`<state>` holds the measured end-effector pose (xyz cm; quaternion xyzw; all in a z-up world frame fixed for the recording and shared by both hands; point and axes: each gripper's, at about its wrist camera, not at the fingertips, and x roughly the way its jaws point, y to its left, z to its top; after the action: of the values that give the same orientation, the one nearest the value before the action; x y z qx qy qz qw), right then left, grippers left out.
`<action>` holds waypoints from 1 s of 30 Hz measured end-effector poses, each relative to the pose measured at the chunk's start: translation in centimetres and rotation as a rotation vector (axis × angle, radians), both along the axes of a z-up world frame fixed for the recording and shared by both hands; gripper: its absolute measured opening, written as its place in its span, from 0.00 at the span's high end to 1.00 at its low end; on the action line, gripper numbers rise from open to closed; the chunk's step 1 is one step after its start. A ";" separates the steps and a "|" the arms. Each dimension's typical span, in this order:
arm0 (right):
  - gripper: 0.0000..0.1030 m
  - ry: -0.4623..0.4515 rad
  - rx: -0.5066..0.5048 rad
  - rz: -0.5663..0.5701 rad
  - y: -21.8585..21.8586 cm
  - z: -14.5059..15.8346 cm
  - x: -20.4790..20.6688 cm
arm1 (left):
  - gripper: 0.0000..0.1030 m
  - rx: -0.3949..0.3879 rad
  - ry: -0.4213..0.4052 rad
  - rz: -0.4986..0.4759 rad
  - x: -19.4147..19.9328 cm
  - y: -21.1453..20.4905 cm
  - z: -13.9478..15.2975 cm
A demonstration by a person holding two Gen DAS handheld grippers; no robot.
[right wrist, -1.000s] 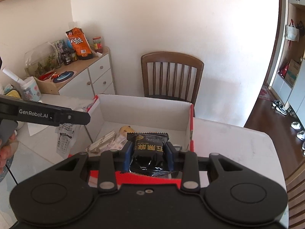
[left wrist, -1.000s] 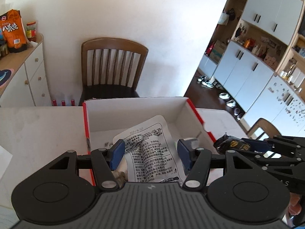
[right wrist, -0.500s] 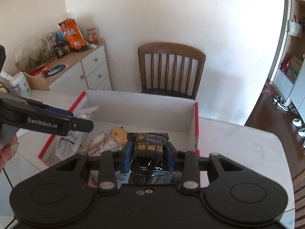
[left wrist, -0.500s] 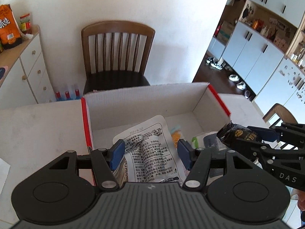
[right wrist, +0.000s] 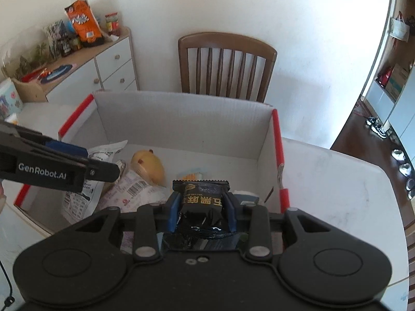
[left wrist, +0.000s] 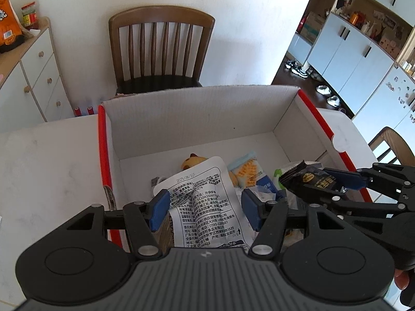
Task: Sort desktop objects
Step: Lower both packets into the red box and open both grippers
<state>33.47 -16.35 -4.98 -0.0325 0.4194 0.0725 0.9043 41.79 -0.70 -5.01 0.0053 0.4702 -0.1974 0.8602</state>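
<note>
A white cardboard box with red edges (left wrist: 194,119) lies open on the white table. My left gripper (left wrist: 205,208) is shut on a white printed snack packet (left wrist: 205,194) and hangs over the box's near left part. My right gripper (right wrist: 202,207) is shut on a black snack packet (right wrist: 202,199) over the box's near right part. Each wrist view shows the other gripper too: the left gripper (right wrist: 85,163) with the white packet (right wrist: 76,202) below it, and the right gripper (left wrist: 326,181) holding the black packet (left wrist: 306,178).
Inside the box lie a yellow plush toy (right wrist: 147,165), a pale blue and yellow packet (left wrist: 246,171) and other wrappers. A wooden chair (left wrist: 160,49) stands behind the table. A white drawer cabinet (right wrist: 114,70) with an orange bag (right wrist: 84,20) is at the left.
Both grippers have sunk and moved forward over the box, each still gripping its packet. The box now fills more of both views and its contents show.
</note>
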 end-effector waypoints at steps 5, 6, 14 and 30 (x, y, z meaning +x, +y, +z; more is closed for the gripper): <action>0.66 0.014 -0.018 0.025 0.5 -0.7 0.0 | 0.42 0.024 0.006 -0.009 -0.1 -0.2 -0.7; 0.66 0.018 -0.022 0.030 0.6 -0.9 0.0 | 0.42 0.032 0.004 -0.017 0.2 -0.4 -0.7; 0.64 0.044 -0.027 0.032 0.4 -1.6 -0.1 | 0.41 0.088 0.000 -0.039 0.1 -1.3 -0.7; 0.41 0.016 -0.008 0.060 0.0 -0.3 -1.6 | 0.33 0.061 -0.021 -0.024 -1.0 -1.1 0.6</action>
<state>31.88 -16.39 -5.23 -0.0483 0.4257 0.0980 0.8982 40.79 -1.81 -4.38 0.0395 0.4669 -0.1932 0.8621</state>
